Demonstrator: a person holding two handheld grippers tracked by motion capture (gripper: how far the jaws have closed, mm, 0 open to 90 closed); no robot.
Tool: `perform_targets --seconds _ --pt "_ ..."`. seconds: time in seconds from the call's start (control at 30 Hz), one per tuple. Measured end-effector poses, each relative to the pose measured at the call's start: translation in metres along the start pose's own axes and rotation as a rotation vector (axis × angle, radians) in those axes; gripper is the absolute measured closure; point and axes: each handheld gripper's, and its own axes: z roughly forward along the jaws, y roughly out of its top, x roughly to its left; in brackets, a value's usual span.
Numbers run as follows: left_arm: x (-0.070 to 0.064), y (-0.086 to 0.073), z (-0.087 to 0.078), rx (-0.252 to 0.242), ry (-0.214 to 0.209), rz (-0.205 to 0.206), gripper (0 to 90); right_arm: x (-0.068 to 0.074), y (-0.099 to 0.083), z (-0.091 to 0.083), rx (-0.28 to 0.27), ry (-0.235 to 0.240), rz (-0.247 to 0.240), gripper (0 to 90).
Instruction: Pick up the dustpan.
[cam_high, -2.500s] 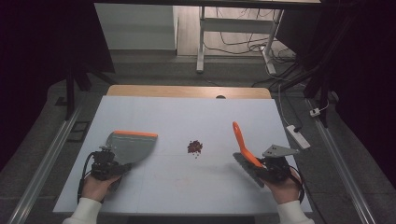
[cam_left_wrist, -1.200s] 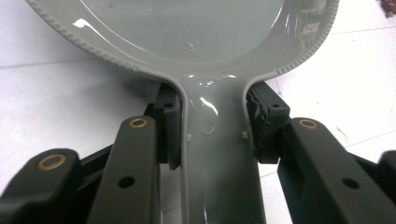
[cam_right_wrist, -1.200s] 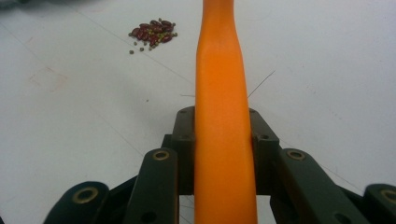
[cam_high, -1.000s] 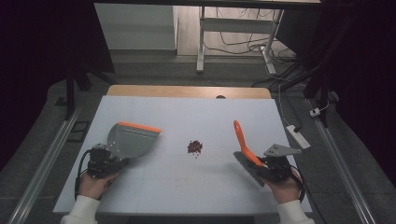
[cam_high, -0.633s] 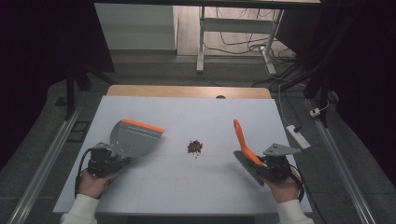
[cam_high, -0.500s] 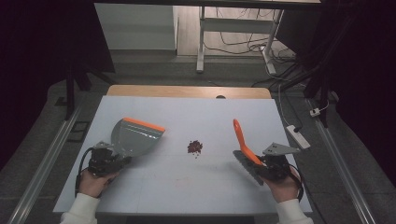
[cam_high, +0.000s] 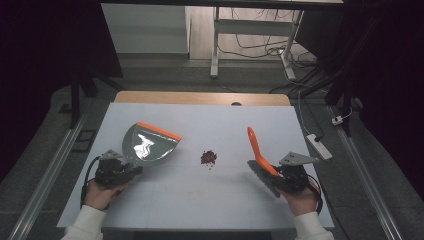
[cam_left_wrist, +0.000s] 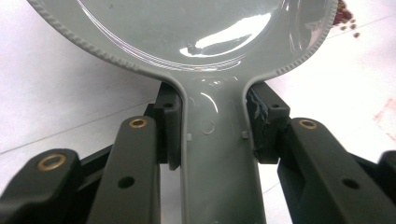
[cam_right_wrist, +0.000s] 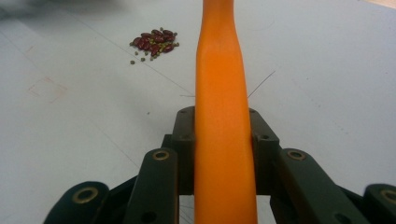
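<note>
On the white table, mid-way between the two tools:

Beans: a small loose heap of dark red beans (cam_high: 208, 157) with a few tiny greenish bits scattered round it (cam_right_wrist: 154, 41). Likely light, hard and quick to roll, so not something to pinch; I judge they are best swept as a group.

Dustpan: grey plastic pan with an orange lip (cam_high: 148, 143), lying to the left of the heap and apart from it, its lip turned toward the beans. It looks stiff, light and glossy, so probably slick. Its narrow handle neck (cam_left_wrist: 215, 154) is the natural place to hold.

Left gripper: (cam_high: 120, 170) its jaws are clamped on either side of that handle neck, close behind the bowl. The grip looks square and firm.

Brush: orange plastic handle (cam_high: 256, 147) tilted up and away from the person, grey bristles at its lower end by the hand. The handle seems rigid and smooth, the bristles soft and springy. It stands right of the heap, well apart from it.

Right gripper: (cam_right_wrist: 223, 126) jaws closed tight on the brush handle, low down near the bristle end.

Table: (cam_high: 225, 120) flat, smooth white top; beans should slide easily and could skitter past the pan lip if pushed hard.

Hands: the person's left hand (cam_high: 98, 194) and right hand (cam_high: 301, 196) hold the grippers near the table's front edge.
</note>
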Motion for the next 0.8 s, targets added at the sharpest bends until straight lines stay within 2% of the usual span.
perform_targets --seconds 0.3,0.47,0.8 --pt "-0.007 0.002 -0.002 -0.034 -0.057 0.055 61.7 0.001 0.001 0.001 -0.003 0.008 0.003 70.0" --pt "-0.012 0.003 -0.003 -0.03 -0.069 0.087 61.7 0.001 0.001 0.0 -0.007 0.005 0.003 70.0" --pt "-0.018 0.003 -0.006 -0.043 -0.124 0.144 61.7 0.001 0.0 0.0 -0.003 -0.006 0.008 70.0"
